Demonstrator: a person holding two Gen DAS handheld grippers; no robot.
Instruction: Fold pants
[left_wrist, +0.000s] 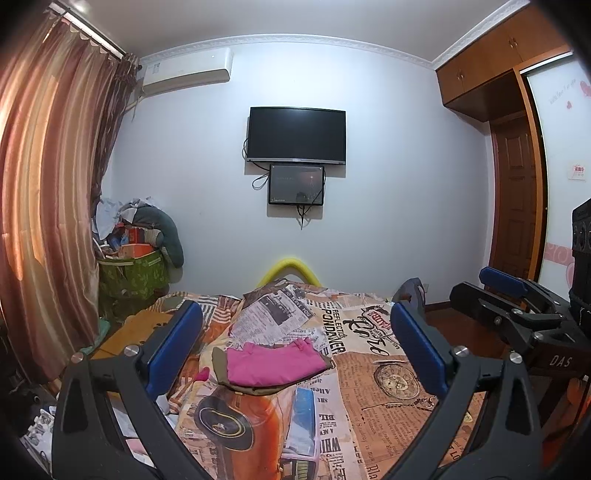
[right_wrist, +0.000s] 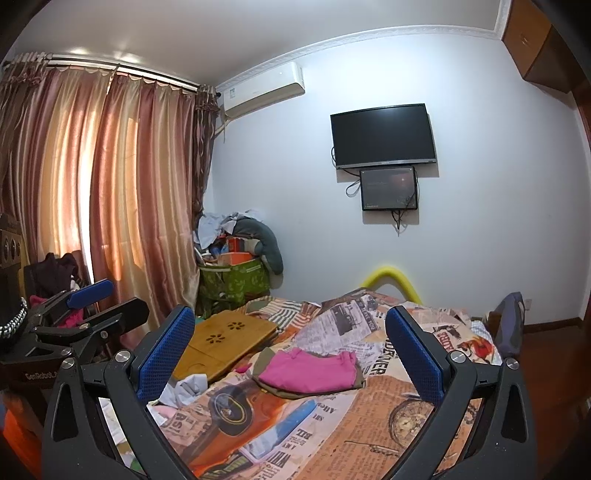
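lying folded on the bed, the pink pants (left_wrist: 275, 363) sit ahead of both tools, on top of an olive-brown garment (left_wrist: 258, 387) whose edges stick out around them. the left tool (left_wrist: 295, 345) hangs above the bedspread (left_wrist: 399, 417) with its blue pads (left_wrist: 177, 339) spread wide and nothing between them; the pants show in the gap, well apart from either pad. the right tool (right_wrist: 290, 349) is likewise spread and empty, with the pants (right_wrist: 310, 371) ahead and slightly right of its middle.

writing on the bedspread is newspaper print: "reflection", "pondanier" and "rose" read upside down beyond the pants, "bill" and "whi" nearer the left tool, plus a pocket-watch drawing (left_wrist: 397, 380) and an orange car. seen from the left camera, the right tool's body carries "das"; seen from the right camera, the left tool's body carries "genrobot".

left of the pants a wooden lap tray (right_wrist: 225, 341) rests at the bed's left edge, with crumpled pale cloth (right_wrist: 184, 391) just before it. right of the pants the bedspread lies fairly flat out to the bed's right edge. beyond the bed's far edge are a yellow foam loop (left_wrist: 290, 267), a television (left_wrist: 297, 134) with a smaller screen (left_wrist: 296, 184) under it, an air conditioner (left_wrist: 186, 70), curtains (right_wrist: 110, 192), and a green basket (right_wrist: 236, 282) piled with clutter.
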